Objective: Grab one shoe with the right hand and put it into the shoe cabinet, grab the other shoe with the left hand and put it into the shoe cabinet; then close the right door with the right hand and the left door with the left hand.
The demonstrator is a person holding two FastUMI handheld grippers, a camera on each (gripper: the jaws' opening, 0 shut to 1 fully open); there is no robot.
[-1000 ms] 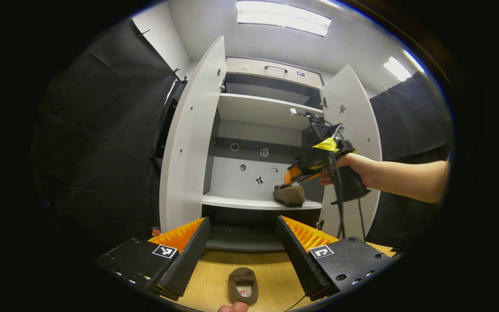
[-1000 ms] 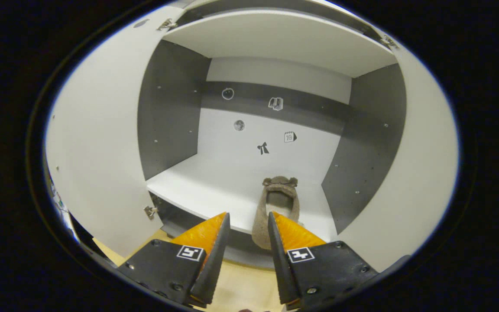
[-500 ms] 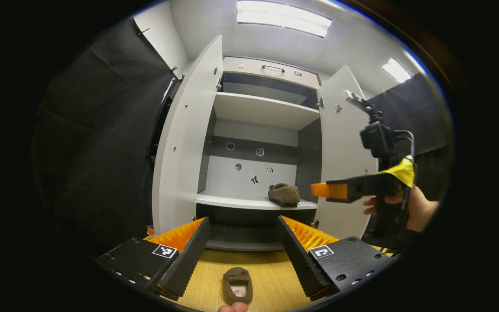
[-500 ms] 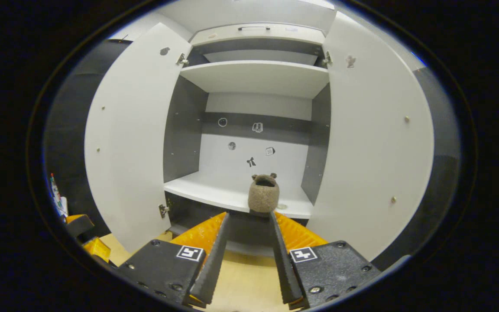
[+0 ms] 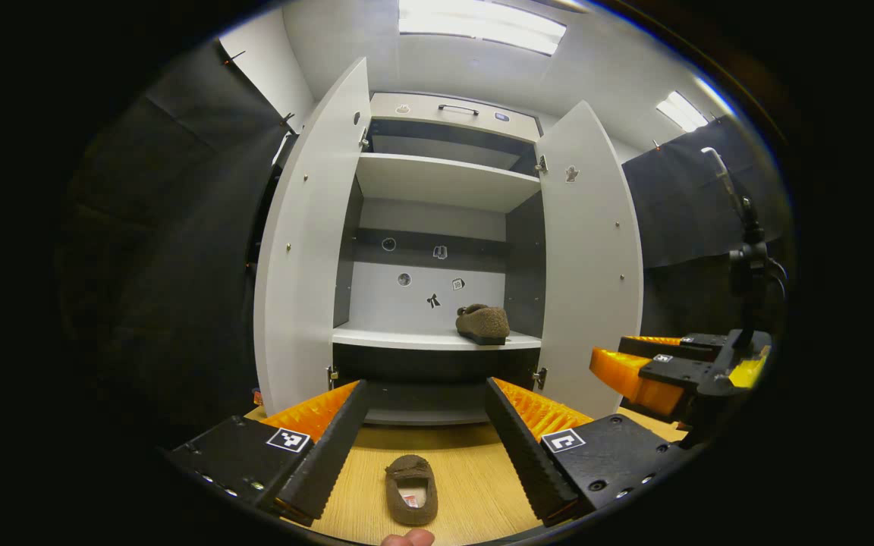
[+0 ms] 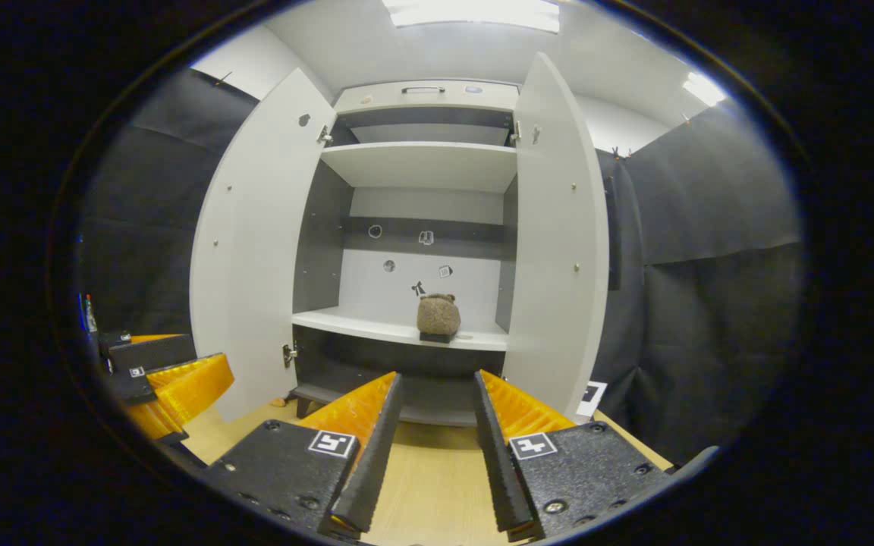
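A brown fuzzy shoe (image 5: 483, 324) rests on the lower shelf (image 5: 391, 338) of the white shoe cabinet, toward its right side; the right gripper view has the same shoe (image 6: 438, 315) heel-on. The second brown shoe (image 5: 411, 487) lies on the wooden floor in front, between the fingers of my left gripper (image 5: 425, 406), which is open above it. My right gripper (image 6: 435, 398) is open and holds nothing, well back from the cabinet. It also appears at the right of the left gripper view, right gripper (image 5: 638, 364). Both cabinet doors, left door (image 5: 304, 250) and right door (image 5: 592, 258), stand open.
An upper shelf (image 5: 444, 182) and a top drawer with a handle (image 5: 458, 110) sit above. Black cloth walls flank the cabinet on both sides. A fingertip (image 5: 407, 538) shows at the bottom edge. The left gripper (image 6: 164, 383) appears at the left of the right gripper view.
My right gripper has let go of the shoe on the shelf and pulled back and down, away from the cabinet. The left gripper has drawn back slightly; the floor shoe has not moved.
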